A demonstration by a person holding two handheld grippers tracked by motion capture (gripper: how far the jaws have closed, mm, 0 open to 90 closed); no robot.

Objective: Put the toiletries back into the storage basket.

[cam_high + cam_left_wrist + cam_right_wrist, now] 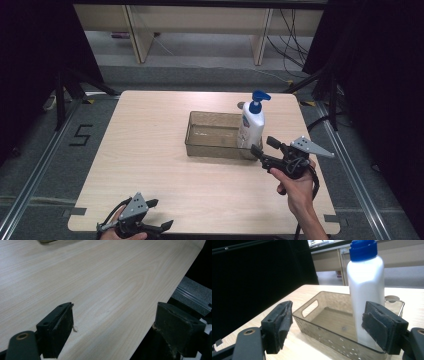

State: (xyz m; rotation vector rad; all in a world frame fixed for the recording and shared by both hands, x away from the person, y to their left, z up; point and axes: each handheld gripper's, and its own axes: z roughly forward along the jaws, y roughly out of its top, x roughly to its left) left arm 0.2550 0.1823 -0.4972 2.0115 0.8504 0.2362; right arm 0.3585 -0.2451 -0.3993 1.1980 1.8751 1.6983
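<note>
While I'm watching from the high view, the pale wood-grain table [150, 165] sits on grey carpet with black curtains either side and wooden furniture legs at 12 o'clock. A black "5" [81, 135] is taped on the floor at 9 o'clock. The white pump bottle [251, 125] stands upright in the clear bin [210, 134], at its 3 o'clock end; no label I can read. My right gripper [258, 145] hangs open just beside the bin, my left gripper [160, 214] open near 6 o'clock.
</note>
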